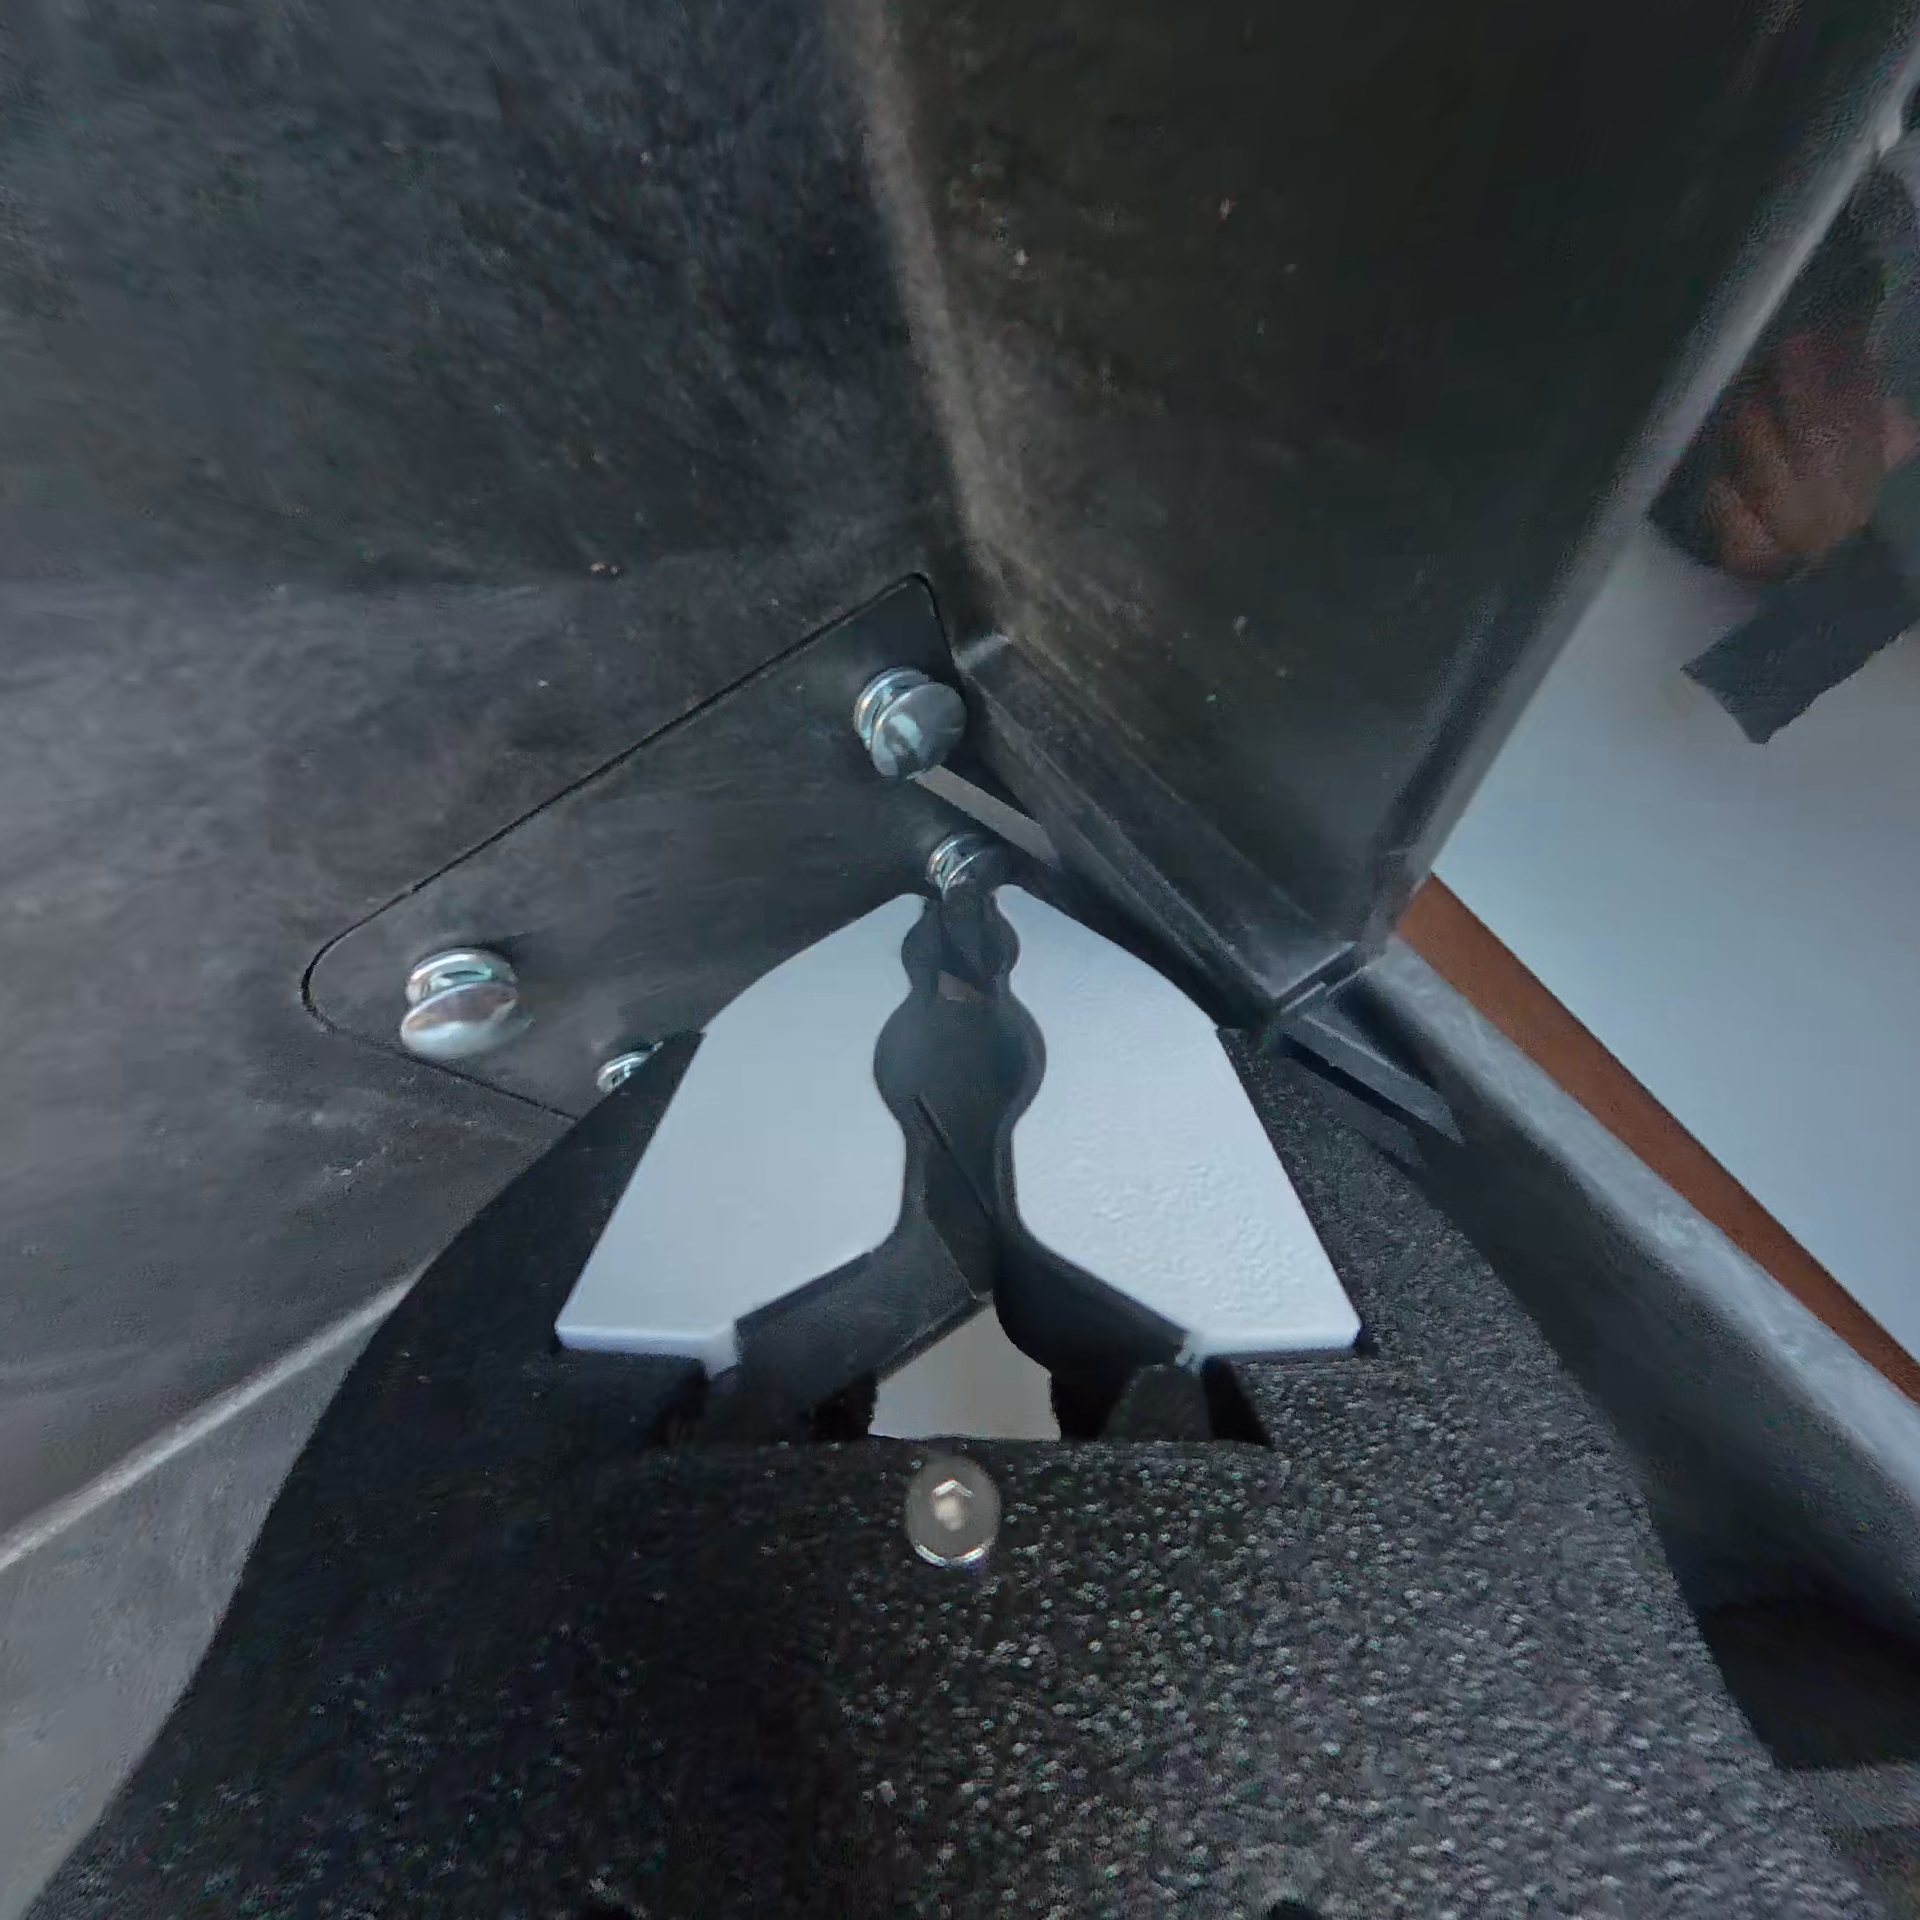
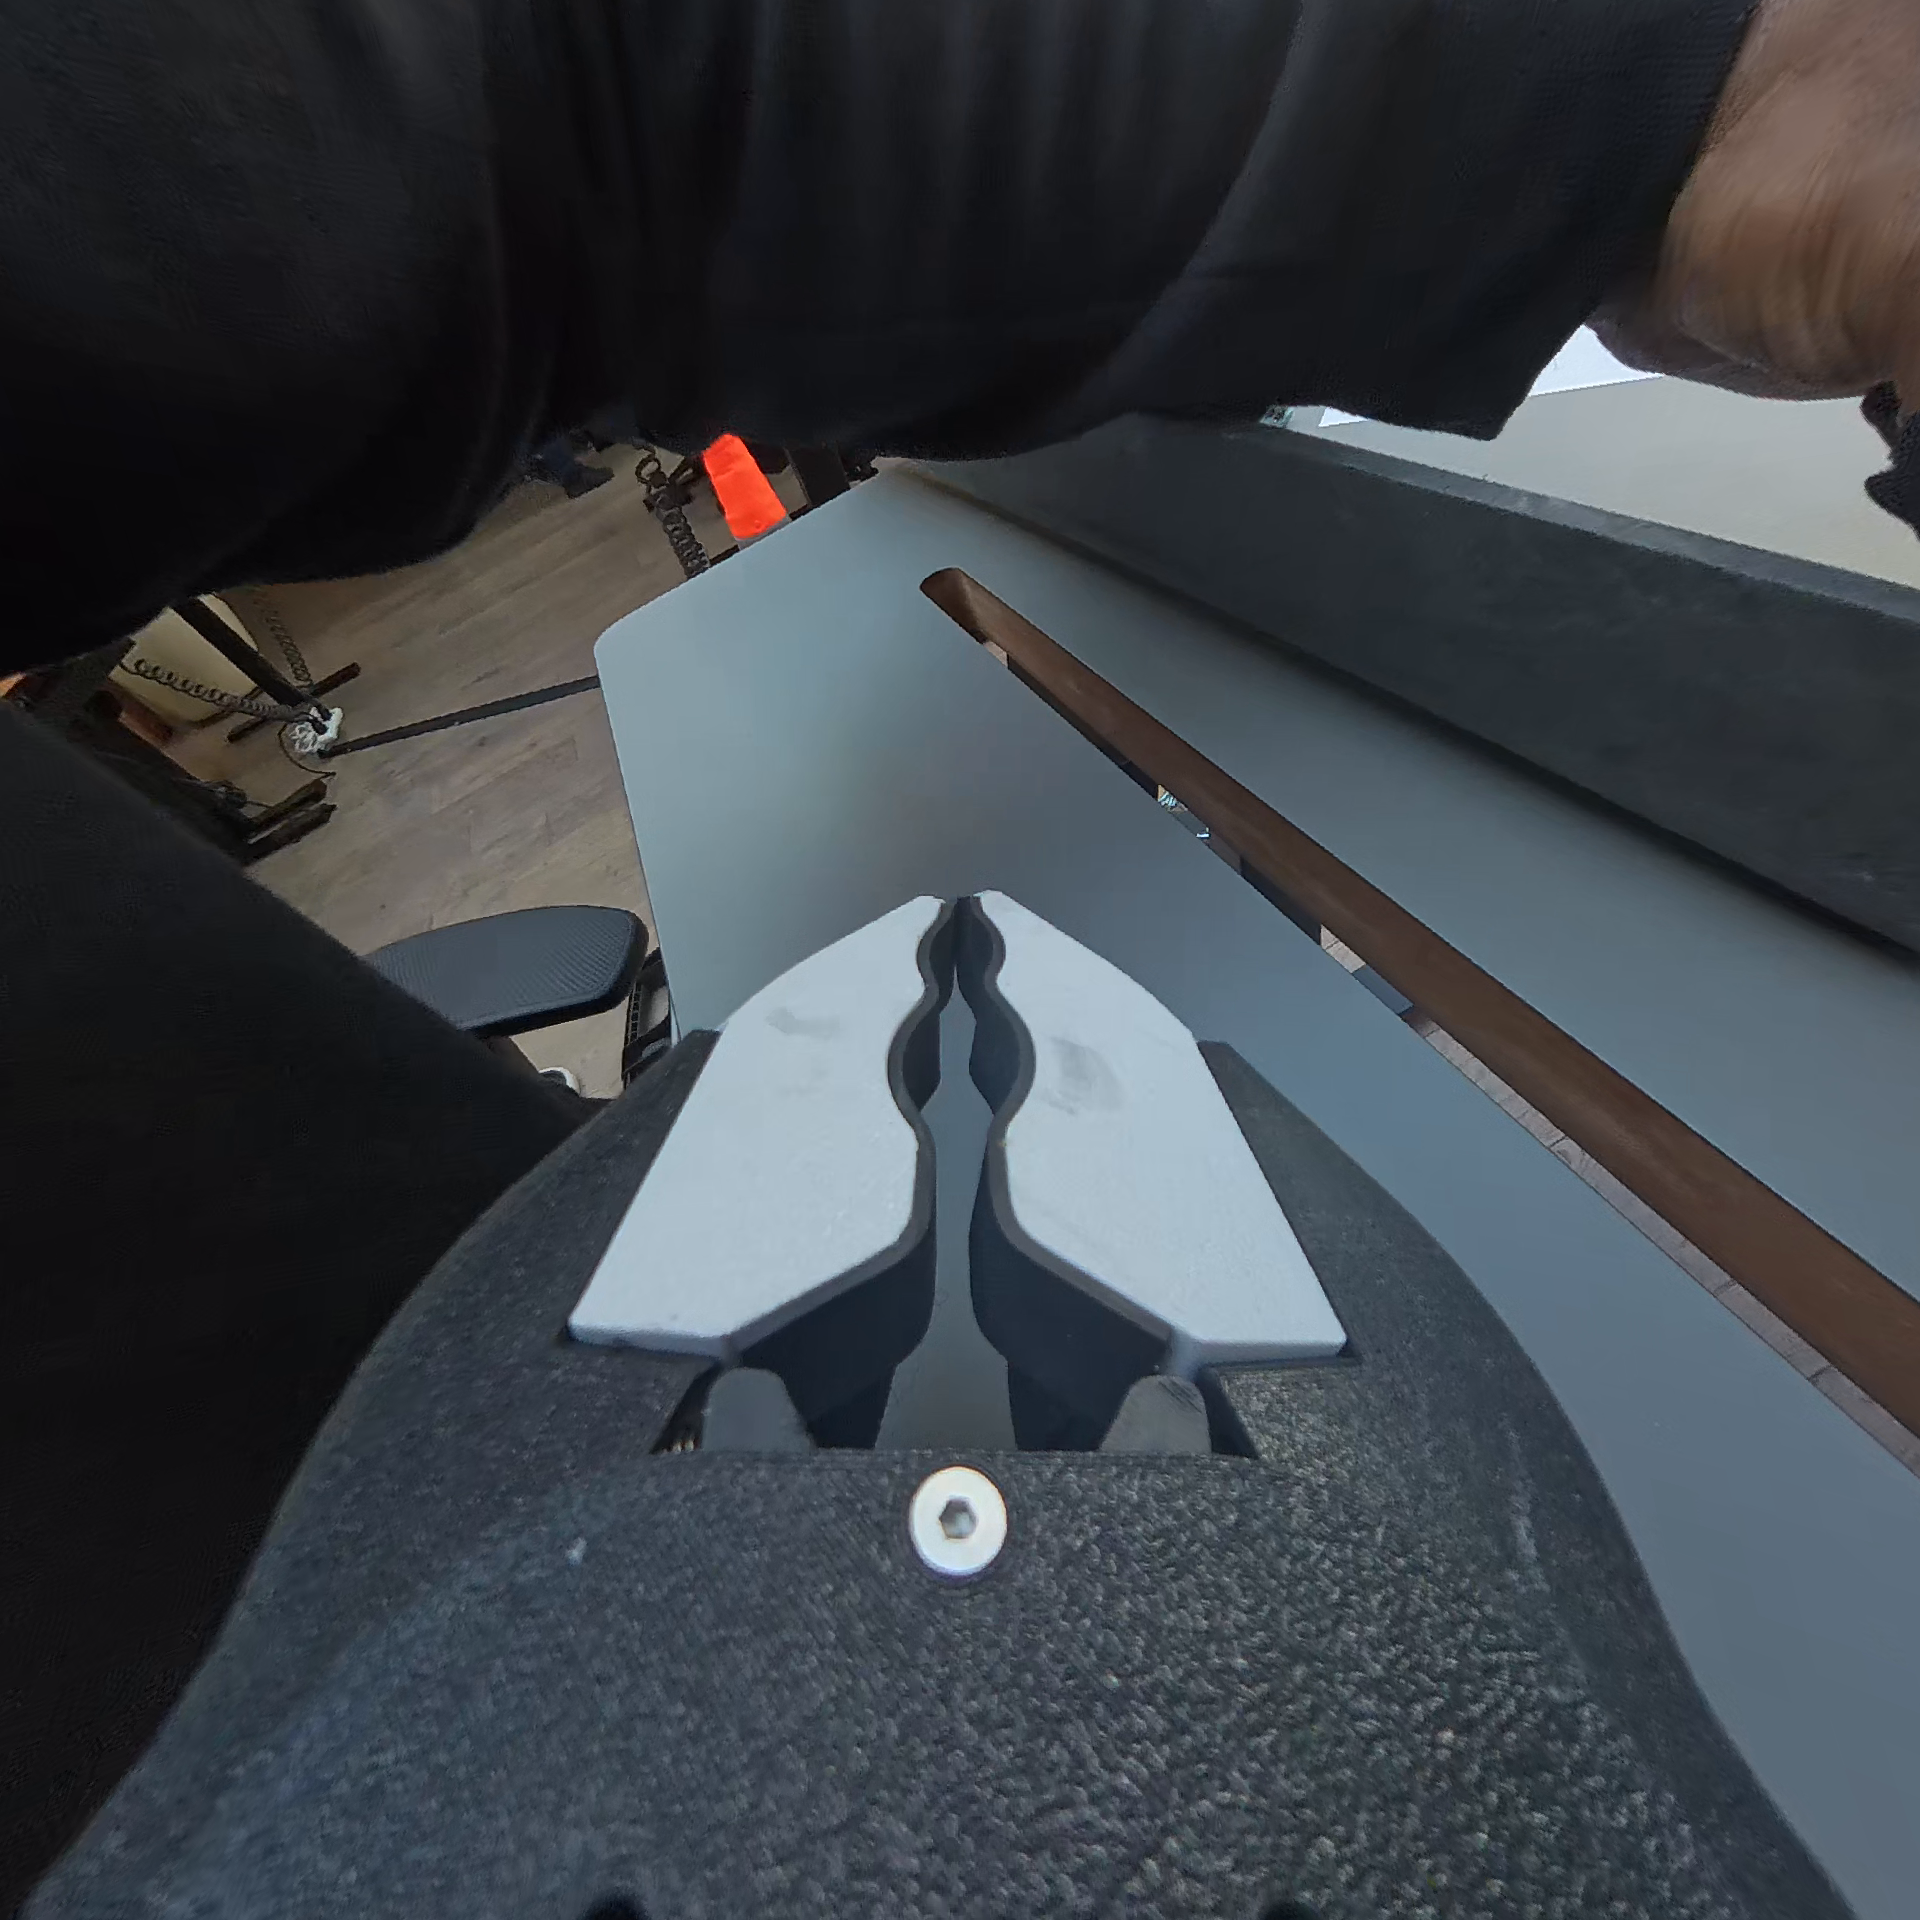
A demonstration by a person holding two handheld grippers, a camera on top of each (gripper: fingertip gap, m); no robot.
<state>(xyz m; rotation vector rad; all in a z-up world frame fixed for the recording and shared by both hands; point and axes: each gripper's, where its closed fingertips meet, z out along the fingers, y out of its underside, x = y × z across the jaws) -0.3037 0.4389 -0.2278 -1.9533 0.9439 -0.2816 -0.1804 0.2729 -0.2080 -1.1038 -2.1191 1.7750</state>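
- The left gripper (image 1: 961, 914) is clenched, its two black pads pressed together along their length. The tips sit right against a small silver screw (image 1: 961, 857) at 12 o'clock from them. I cannot tell whether they nip the screw or only touch it.
- That screw sits on the edge of a black metal bracket plate (image 1: 644, 883). A larger screw (image 1: 909, 717) stands just beyond it at 12 o'clock. Another large screw (image 1: 462, 997) lies off at 9 o'clock, with a fourth small screw (image 1: 623, 1070) beside the gripper's body.
- The plate lies flat on a black, felt-like panel (image 1: 416, 364). A dark upright wall (image 1: 1299, 416) rises at 1 o'clock.
- At 3 o'clock are a pale grey table top (image 1: 1662, 935) and a brown wooden strip (image 1: 1610, 1122). A blurred hand (image 1: 1808, 457) shows at 2 o'clock.
- The right gripper (image 2: 961, 906) is also clenched and holds nothing, its tips meeting on air over the grey table top (image 2: 810, 748).
- Around it are the wooden strip (image 2: 1455, 997) and a black bar (image 2: 1558, 644) at 2 o'clock, and a black sleeve (image 2: 727, 208) overhead.
- A chair armrest (image 2: 520, 961) is at 9 o'clock, with the wooden floor (image 2: 468, 810) at 10 o'clock.
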